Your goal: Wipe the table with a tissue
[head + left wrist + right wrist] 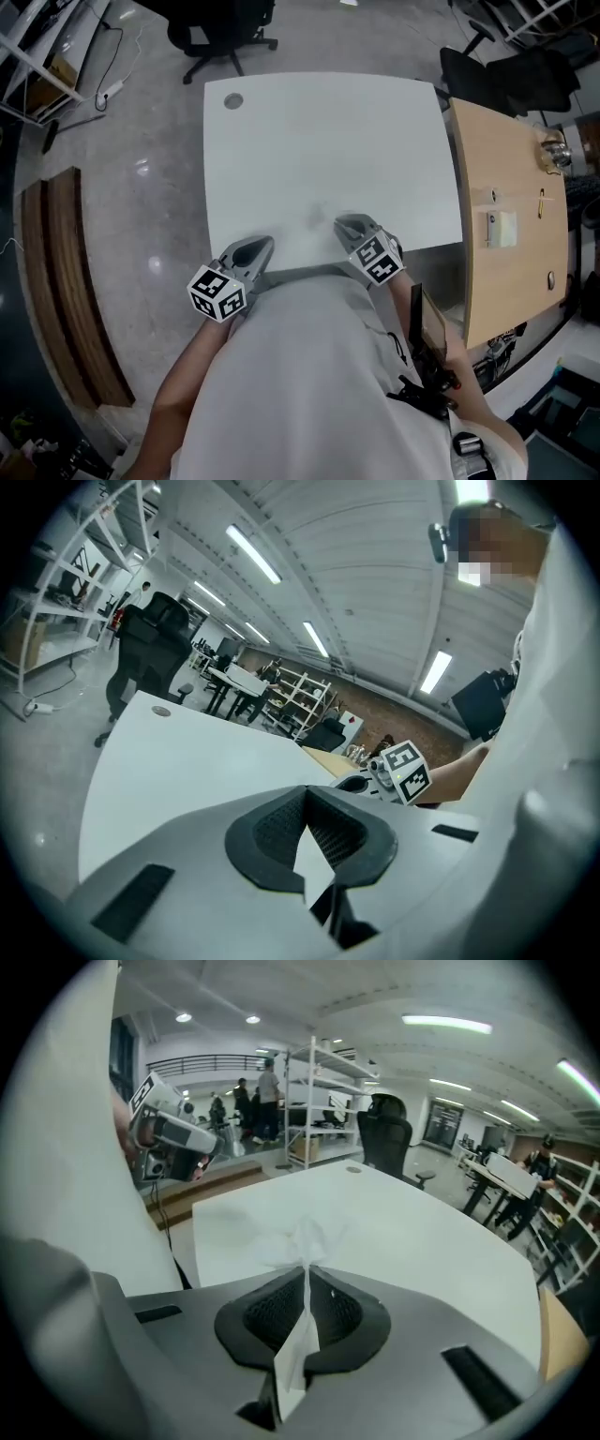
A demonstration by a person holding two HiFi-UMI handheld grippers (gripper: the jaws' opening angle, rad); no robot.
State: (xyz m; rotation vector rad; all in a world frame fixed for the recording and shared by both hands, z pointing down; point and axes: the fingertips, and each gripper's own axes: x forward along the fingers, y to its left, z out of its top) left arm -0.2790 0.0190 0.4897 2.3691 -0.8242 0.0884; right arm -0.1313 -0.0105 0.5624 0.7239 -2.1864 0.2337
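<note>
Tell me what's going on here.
A person stands at the near edge of a white table with a gripper in each hand. The right tongs are shut on a tissue, which fans out past their tips over the table. The left tongs are shut with nothing in them, low by the same edge.

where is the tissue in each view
Head view: not clearly made out, white on the white table; at most a faint patch ahead of the right gripper.
Left gripper view: not made out; the right gripper shows centre right.
Right gripper view: centre, the tissue pinched in the shut jaws, fanning out ahead.
Shared landmark: the round cap at the table's far corner.
</note>
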